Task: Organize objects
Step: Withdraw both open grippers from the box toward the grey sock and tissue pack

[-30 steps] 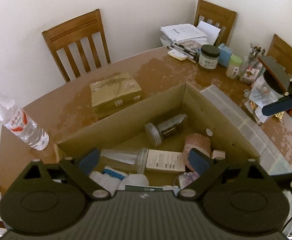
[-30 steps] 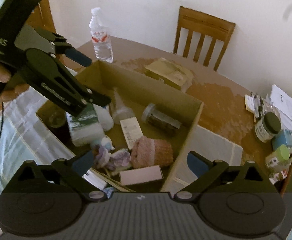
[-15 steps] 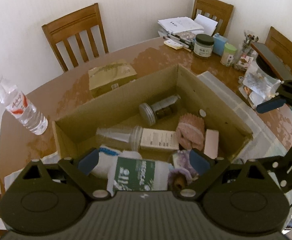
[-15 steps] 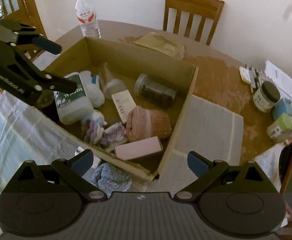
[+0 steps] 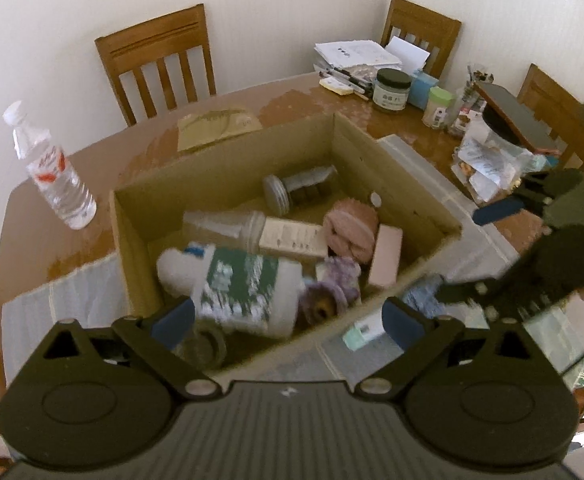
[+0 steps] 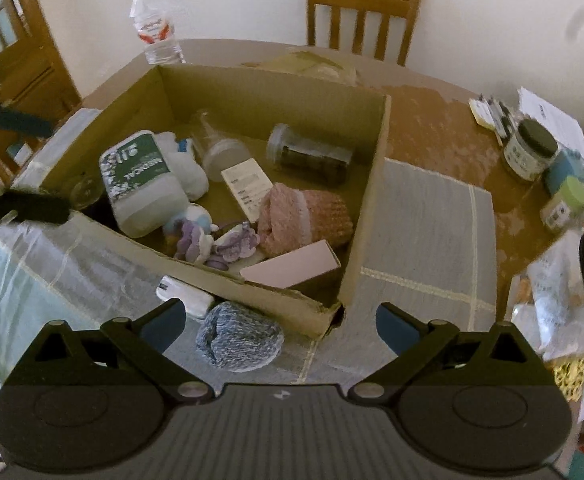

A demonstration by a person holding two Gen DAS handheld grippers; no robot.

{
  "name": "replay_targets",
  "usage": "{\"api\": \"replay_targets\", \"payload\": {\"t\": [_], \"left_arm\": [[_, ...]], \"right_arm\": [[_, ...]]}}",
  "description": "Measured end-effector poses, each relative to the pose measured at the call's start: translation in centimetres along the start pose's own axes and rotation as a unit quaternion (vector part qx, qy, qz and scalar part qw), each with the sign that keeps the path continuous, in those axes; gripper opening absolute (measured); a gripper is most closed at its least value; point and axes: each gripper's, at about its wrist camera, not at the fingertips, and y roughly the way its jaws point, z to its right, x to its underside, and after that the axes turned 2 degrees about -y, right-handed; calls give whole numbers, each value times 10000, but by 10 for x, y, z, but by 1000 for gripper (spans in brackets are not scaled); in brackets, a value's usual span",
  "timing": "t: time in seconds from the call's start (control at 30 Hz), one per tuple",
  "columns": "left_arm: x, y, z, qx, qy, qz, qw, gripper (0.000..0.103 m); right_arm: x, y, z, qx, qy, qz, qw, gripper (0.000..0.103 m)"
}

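Note:
An open cardboard box (image 6: 252,92) on the table holds a white bottle with a green label (image 6: 140,176), a pink knitted piece (image 6: 303,216), a pink carton (image 6: 292,266), a jar with dark contents (image 6: 311,156) and purple knitted bits. A blue knitted ball (image 6: 240,340) lies outside the box's near wall, just ahead of my right gripper (image 6: 280,322), which is open and empty. My left gripper (image 5: 288,320) hovers at the box's near edge (image 5: 228,172) over the green-labelled bottle (image 5: 248,288). Its jaws are opening with nothing held between them.
A water bottle (image 5: 52,168) stands left of the box and a brown parcel (image 5: 216,126) lies behind it. Jars (image 5: 389,90), papers and clutter crowd the table's far right. Wooden chairs (image 5: 160,64) ring the table. A small white item (image 6: 184,294) lies beside the blue ball.
My left gripper has drawn back from over the box to its near edge. My right gripper has sunk and pulled back, bringing the blue knitted ball into view below the box wall.

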Motion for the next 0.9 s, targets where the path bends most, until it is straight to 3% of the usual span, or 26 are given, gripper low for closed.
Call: {"api": "replay_targets", "payload": {"t": [0.17,0.53,0.9], "left_arm": [[31,-2,8,-68,-39,-122,9999,100],[92,6,0,-235,-659,-259,9972,100],[120,16,-14,-289,-1072,-282,9934,100]], "right_arm": [[9,12,7,-25,363,-37,9993,103],[31,26,11,150,612,-57,9980,103],[74,15,17,548,786,-359,9948,103]]}}
